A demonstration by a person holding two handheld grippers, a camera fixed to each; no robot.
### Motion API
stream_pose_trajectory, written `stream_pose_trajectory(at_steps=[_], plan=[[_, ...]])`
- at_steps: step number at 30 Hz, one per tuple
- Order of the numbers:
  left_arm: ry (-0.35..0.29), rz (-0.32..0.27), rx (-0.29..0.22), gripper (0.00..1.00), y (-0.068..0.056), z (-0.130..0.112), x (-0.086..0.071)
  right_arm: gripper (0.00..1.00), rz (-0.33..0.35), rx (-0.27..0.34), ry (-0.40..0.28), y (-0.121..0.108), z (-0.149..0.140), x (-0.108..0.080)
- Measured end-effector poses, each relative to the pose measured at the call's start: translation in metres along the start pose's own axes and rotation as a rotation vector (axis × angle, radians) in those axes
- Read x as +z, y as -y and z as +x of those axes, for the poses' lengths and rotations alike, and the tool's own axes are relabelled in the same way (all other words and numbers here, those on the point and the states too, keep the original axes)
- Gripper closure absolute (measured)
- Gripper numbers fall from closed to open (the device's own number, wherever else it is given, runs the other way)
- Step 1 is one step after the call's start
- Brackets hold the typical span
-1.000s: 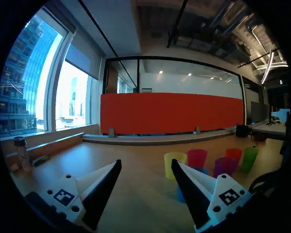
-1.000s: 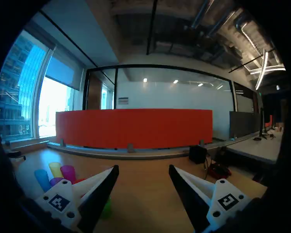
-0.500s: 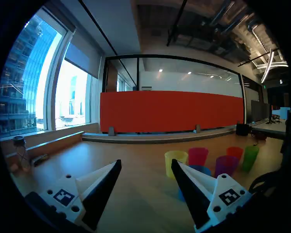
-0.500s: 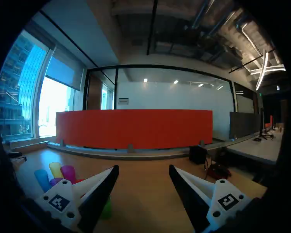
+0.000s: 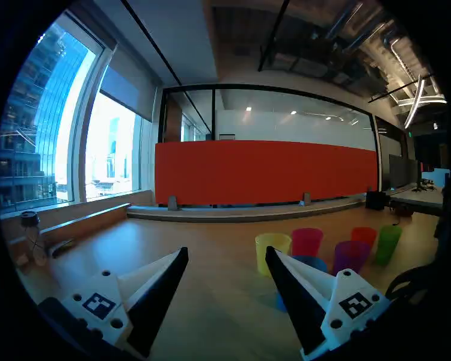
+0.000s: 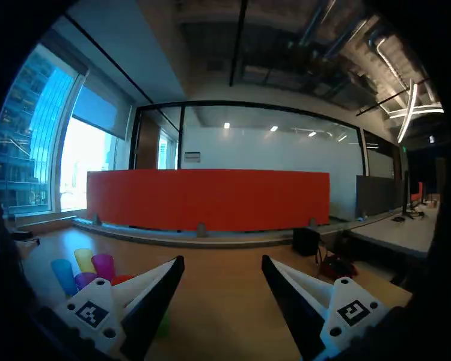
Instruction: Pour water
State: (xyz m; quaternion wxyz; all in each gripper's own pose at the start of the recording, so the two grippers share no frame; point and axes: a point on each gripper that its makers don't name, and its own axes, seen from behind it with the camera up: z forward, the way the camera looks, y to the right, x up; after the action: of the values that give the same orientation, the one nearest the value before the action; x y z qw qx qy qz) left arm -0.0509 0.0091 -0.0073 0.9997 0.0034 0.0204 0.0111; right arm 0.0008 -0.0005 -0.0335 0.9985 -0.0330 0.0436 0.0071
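The left gripper is spread, empty; coloured cups cluster beyond its right finger. The right gripper gapes too; cups behind its left finger.

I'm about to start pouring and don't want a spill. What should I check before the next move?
1. Left gripper open: ok.
2. Right gripper open: ok.
3. Cups upright on the wooden table: ok, for example the yellow cup and pink cup.
4. Which cup holds water: cannot tell.
5. A cup between either gripper's fingers: not ok, both are empty.
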Motion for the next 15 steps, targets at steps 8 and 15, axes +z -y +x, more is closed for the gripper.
stream_pose_trajectory(at_steps=[8,15], plan=[[0.000,0.000,0.000,0.04,0.000,0.000,0.000,0.01,0.021,-0.010,0.010,0.004,-0.016,0.003],[0.000,0.000,0.000,0.04,0.000,0.000,0.000,0.01,0.017,-0.005,-0.008,0.000,-0.027,0.010]])
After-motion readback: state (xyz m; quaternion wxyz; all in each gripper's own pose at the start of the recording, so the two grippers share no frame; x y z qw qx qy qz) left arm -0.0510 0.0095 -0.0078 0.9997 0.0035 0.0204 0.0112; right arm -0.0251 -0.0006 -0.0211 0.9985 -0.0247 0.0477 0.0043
